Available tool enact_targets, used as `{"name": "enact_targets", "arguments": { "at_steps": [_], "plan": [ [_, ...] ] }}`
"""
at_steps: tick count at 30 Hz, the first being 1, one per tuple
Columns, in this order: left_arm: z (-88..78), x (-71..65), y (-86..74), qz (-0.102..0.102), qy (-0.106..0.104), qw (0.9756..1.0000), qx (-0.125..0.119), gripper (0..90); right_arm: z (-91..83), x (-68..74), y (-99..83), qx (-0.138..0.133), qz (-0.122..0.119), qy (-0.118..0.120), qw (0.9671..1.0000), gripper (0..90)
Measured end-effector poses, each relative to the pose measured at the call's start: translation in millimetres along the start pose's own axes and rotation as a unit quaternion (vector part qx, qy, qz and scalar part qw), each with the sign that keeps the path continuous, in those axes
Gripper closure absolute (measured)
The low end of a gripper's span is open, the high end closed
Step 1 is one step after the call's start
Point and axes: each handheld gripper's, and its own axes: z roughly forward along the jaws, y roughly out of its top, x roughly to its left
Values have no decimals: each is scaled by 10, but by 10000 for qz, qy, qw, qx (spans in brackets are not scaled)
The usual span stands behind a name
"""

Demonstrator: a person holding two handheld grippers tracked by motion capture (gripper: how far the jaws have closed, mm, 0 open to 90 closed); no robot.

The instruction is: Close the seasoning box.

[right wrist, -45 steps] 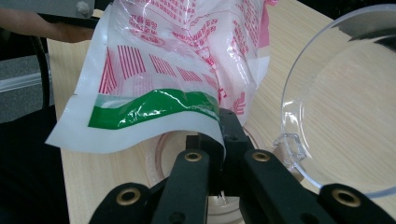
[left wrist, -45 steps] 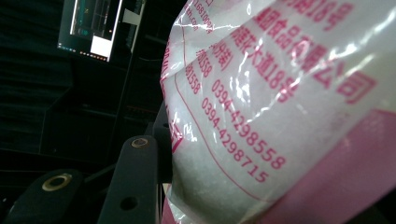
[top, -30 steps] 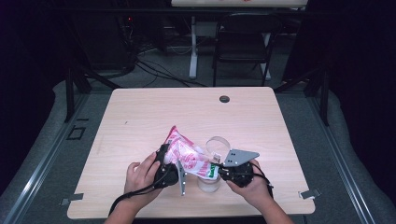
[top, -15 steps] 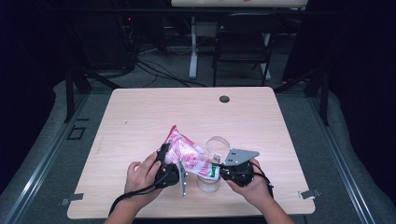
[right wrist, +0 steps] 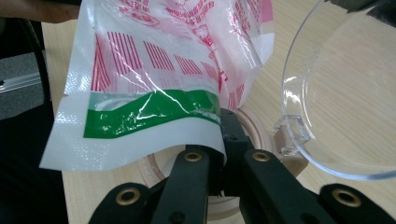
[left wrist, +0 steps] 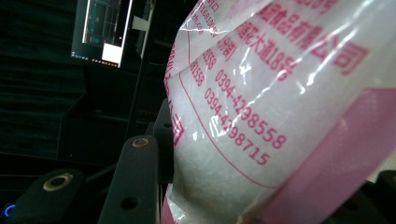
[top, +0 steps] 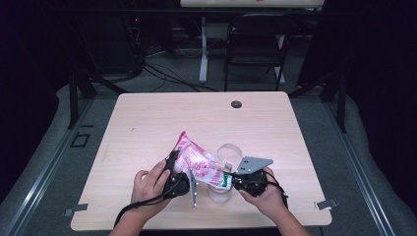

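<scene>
A pink-and-white plastic bag (top: 195, 162) of white grains hangs tilted above the table's near edge, held from both sides. My left gripper (top: 173, 167) is shut on the bag's full body (left wrist: 261, 93), which bulges between its jaws. My right gripper (top: 230, 180) is shut on the bag's white edge below a green band (right wrist: 154, 109), jaws pinched together (right wrist: 224, 154). Under the bag stands a clear jar (top: 219, 192) with a wooden rim (right wrist: 254, 126). Its clear hinged lid (top: 229, 152) stands open behind it, and also appears at the right of the right gripper view (right wrist: 345, 93).
The light wooden table (top: 147, 123) has a black grommet (top: 236, 104) near its far edge. A dark chair (top: 255, 44) and a desk leg stand beyond the table. A lit screen (left wrist: 102, 32) glows in the dark background of the left gripper view.
</scene>
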Motion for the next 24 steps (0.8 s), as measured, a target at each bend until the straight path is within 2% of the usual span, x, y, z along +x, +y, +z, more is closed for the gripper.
{"name": "enact_targets", "arguments": {
  "at_steps": [24],
  "plan": [
    [-36,34,40,66,110,9999,-18,622,14,-11,-18,21,25,-5,10000,900]
  ]
}}
